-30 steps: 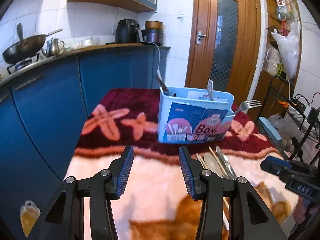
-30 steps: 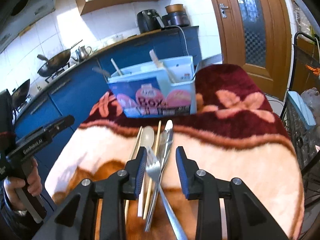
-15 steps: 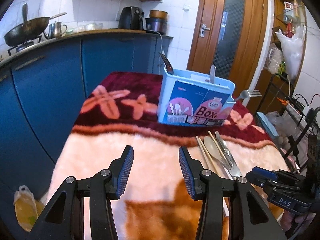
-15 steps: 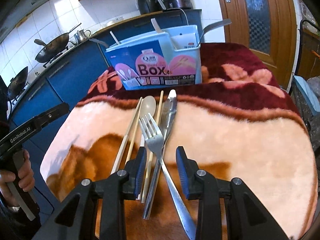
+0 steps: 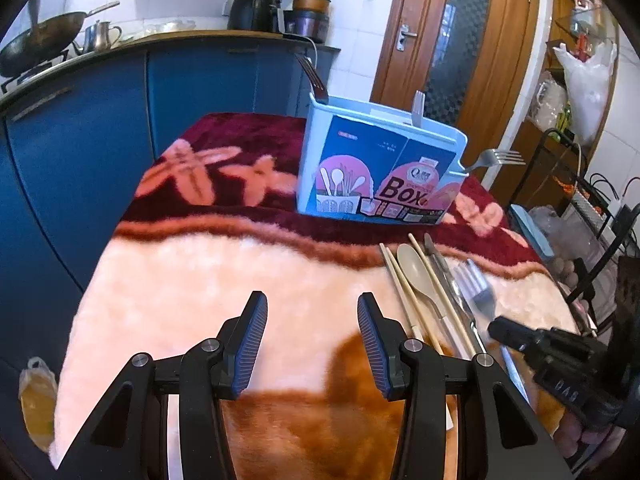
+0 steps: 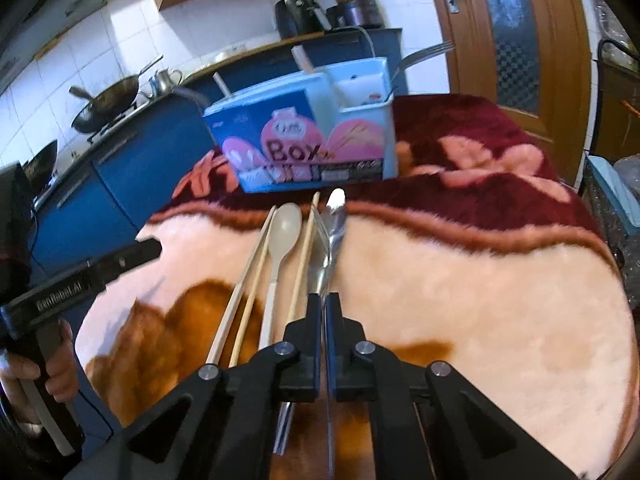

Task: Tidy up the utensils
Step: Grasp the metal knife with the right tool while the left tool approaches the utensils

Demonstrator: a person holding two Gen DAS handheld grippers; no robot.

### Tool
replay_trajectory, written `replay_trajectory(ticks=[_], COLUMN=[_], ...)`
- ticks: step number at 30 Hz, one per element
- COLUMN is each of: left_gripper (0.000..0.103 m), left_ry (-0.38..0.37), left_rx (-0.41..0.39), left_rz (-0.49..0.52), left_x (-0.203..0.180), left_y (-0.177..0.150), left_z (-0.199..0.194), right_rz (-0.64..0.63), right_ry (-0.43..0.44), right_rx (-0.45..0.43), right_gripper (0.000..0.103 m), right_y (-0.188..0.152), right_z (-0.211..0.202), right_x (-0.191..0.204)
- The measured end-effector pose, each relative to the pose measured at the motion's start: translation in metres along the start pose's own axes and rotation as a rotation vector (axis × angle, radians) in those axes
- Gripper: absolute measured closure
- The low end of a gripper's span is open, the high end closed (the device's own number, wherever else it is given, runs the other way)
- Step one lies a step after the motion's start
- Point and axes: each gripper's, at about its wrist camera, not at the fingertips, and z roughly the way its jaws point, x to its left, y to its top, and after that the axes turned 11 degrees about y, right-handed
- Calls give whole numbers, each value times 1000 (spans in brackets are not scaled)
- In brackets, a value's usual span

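Note:
A light blue utensil box stands on the blanket-covered table, with forks and a handle sticking out of it. In front of it lie wooden chopsticks, a beige spoon and a metal knife. My right gripper is shut on a metal fork, its tines lifted over the other utensils. My left gripper is open and empty, above the pale part of the blanket, left of the utensils.
Blue kitchen cabinets with a wok and kettle run along the left. A wooden door is behind the table. A wire rack and shelves stand at the right. The table's edges fall off left and right.
My right gripper has closed on the fork and moved forward along it. My left gripper has drawn back and tilted down, still open.

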Motion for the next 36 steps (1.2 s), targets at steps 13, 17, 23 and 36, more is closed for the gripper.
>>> replay_trajectory(ticks=[13,17,23,36], left_gripper=[55,55,55,55], left_ry=[-82,-83,-16,28], left_rx=[114,162,215,248], left_rz=[76,103,115,127], left_x=[-45,-60,-70,-73], left_y=[1,-2,1,13], left_z=[21,30,48,62], right_rz=[60,70,71,24], right_ry=[26,40,68,108], right_rx=[8,26,50,152], right_gripper=[99,99,97,92], right_y=[10,13,16,26], right_z=[4,8,11,27], right_x=[-32,-40,-48,-47])
